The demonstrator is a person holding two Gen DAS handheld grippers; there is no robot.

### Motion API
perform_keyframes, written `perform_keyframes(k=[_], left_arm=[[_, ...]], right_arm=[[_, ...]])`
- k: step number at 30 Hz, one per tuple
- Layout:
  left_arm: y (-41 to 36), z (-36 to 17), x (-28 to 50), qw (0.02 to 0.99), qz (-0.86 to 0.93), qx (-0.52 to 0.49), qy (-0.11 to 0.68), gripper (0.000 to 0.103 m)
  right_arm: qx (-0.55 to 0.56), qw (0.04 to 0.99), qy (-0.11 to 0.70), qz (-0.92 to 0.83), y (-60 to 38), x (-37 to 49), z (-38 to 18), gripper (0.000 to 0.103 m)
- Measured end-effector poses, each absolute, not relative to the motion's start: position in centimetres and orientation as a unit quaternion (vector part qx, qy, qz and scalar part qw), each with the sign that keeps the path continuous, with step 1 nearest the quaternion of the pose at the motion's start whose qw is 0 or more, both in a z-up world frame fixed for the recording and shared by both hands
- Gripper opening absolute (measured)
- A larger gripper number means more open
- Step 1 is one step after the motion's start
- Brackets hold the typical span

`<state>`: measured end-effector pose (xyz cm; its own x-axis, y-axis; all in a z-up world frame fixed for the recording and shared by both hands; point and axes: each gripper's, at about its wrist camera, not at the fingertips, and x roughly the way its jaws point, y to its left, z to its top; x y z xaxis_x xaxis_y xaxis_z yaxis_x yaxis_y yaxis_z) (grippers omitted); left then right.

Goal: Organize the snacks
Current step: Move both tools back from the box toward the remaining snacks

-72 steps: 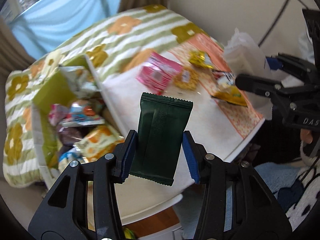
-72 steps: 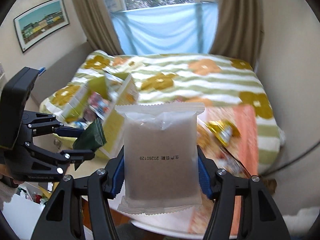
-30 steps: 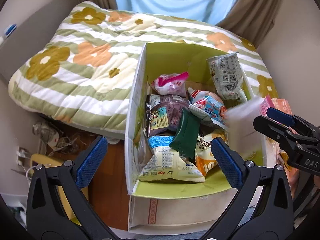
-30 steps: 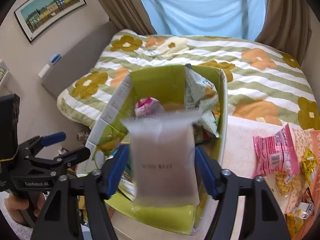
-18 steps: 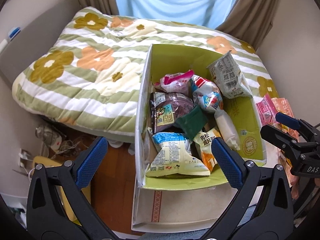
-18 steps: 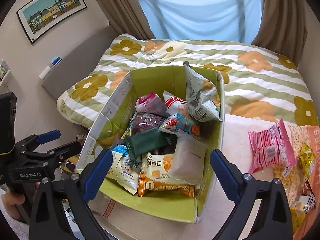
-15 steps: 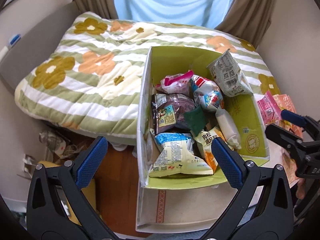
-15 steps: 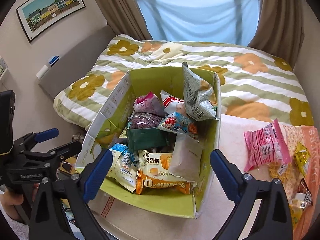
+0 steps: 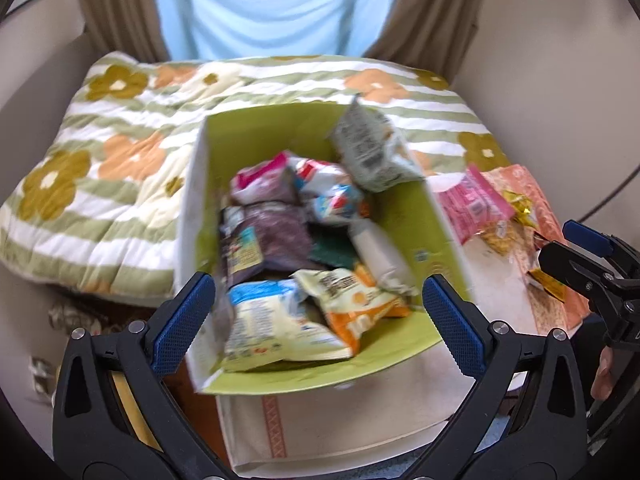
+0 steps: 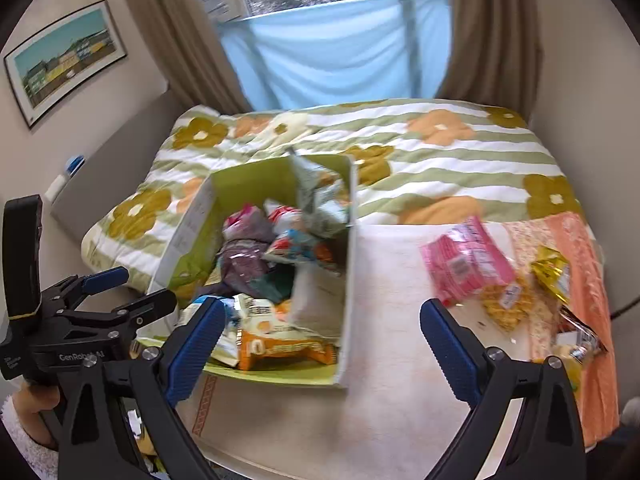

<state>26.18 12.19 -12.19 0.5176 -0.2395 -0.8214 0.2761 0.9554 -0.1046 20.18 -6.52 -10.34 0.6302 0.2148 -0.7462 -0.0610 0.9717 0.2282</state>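
**Both packets dropped in the box, both grippers drawn back empty**

Since the earlier frames we have let go of the dark green packet and the pale translucent pouch; both now lie in the box, and our two grippers have pulled back and swung towards the table's right side.

The flowered quilt fills the background behind the low white table. On the table's left end stands the green cardboard box, nearly full: a grey-green bag leans against its far right wall, the pale pouch lies along the right side, the dark green packet is half buried beside it, and a purple bag sits to the left.

Still out on the table, well apart from the box, lie the pink packet, a yellow snack bag touching its lower edge, and a gold foil packet just beyond.

The left gripper stands spread wide with nothing between its pads; the right gripper is likewise wide and empty.

We judge the pink packet the next candidate. It looks light, soft and air-filled, with slick film, so it may slide or crush. We would take it across the flat body or by a crimped end seam, closing gently.
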Motion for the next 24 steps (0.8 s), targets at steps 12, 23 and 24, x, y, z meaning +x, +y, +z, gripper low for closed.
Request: perform_keyframes(k=[12, 23, 24], left_arm=[[-1.7, -10.5, 27.4, 0.854, -0.235, 0.033, 0.463, 0.103], [-13.5, -14.4, 33.9, 0.823, -0.204, -0.029, 0.529, 0.103], [-14.4, -15.2, 34.7, 0.82, -0.192, -0.031, 0.538, 0.103]], right_arm=[[0.112, 0.914, 0.389, -0.013, -19.2, 19.4, -7.7, 0.097], [0.134, 0.894, 0.427, -0.03, -31.0, 23.9, -11.4, 0.097], [0.135, 0.89, 0.435, -0.028, -31.8, 24.4, -12.0, 0.097]])
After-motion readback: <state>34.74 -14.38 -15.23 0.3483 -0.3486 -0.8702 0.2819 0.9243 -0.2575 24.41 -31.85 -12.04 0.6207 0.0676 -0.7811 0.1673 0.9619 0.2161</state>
